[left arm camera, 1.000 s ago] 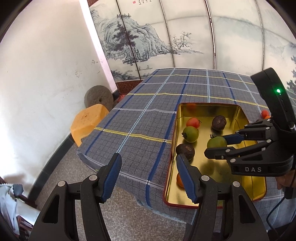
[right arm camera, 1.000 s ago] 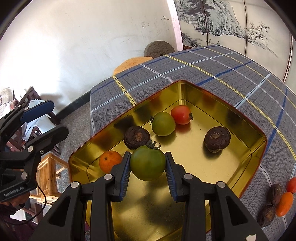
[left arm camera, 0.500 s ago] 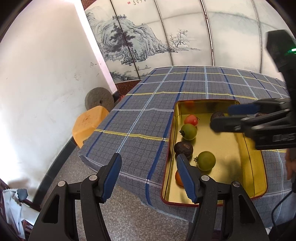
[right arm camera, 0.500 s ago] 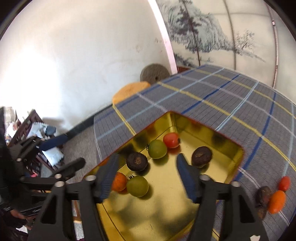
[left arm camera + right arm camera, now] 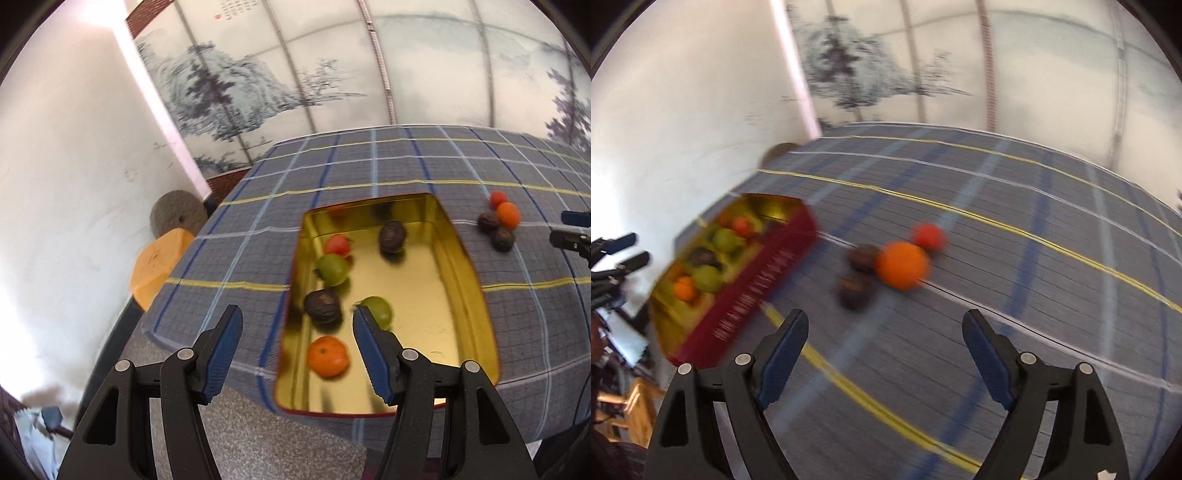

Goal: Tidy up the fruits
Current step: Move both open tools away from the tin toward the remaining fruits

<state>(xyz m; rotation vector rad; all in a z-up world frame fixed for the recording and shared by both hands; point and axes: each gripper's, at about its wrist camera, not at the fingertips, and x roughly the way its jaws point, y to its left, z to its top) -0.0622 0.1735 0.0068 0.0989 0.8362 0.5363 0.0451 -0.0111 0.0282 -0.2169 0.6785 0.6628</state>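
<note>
left gripper (image 5: 295,350) – fingers spread wide, holding nothing, above the near edge of the gold tray (image 5: 461,258). right gripper (image 5: 884,354) – fingers wide apart, empty, over the checked tablecloth (image 5: 1034,277). six fruits lie in the tray; four more – one orange (image 5: 903,265) among them – cluster on the cloth beside the tray's right edge.

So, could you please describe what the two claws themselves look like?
Both match: the left claw and right claw have black plastic arms with triangular cut-outs, silver round screws at the joints, and blue textured pads lining the inner fingers. A thin black cable trails at the left view's right edge.
</note>
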